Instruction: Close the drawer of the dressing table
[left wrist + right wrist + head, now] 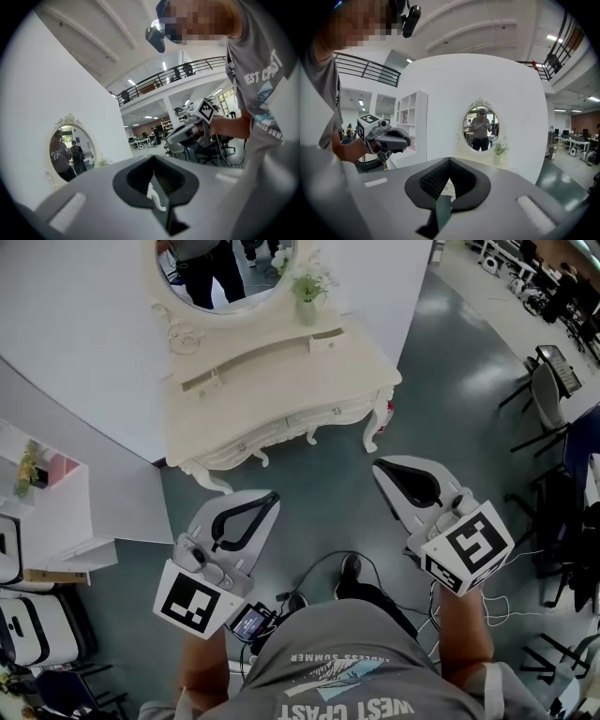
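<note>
seemingly at the approach step, the left hand-held gripper (pixel 272 495) and right hand-held gripper (pixel 380 465) both hang shut and empty, well apart from the dressing table (pixel 281 381) ahead, so next comes reaching its front drawer (pixel 319 415) and pushing it squarely inward.

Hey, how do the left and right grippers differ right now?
In the head view, the left gripper angles up-right, the right gripper up-left. The right gripper sits higher in frame than the left. Both point toward the dressing table, jaws shut and empty.
</note>
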